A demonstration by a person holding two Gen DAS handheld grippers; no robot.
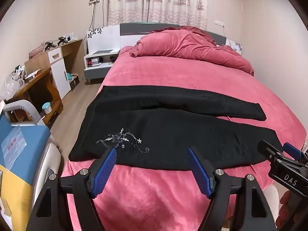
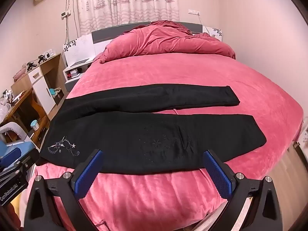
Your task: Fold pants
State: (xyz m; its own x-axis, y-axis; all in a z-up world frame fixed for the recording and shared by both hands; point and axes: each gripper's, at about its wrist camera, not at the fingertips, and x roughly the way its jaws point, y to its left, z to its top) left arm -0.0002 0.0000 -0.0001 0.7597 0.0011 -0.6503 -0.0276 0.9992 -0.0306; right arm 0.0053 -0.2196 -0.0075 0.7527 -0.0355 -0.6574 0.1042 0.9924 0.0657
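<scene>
Both grippers, left gripper (image 1: 152,150) and right gripper (image 2: 152,153), gape empty over black pants (image 2: 134,134) on a pink bed (image 2: 163,71).

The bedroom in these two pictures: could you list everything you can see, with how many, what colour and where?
black pants with silver floral embroidery: one, black, spread flat across the near part of the bed, both legs pointing right
pink plush bedspread: one, pink, covering the bed
crumpled pink duvet: one, pink, heaped at the headboard
grey headboard: one, grey, far end of the bed
ship-print curtains: white with pink print, behind the bed
white bedside cabinet: one, left of the bed
wooden desk: one, brown, cluttered, left wall
left gripper: one, black with blue pads, open above the pants' near edge
right gripper: one, same colours, open, near edge too
</scene>
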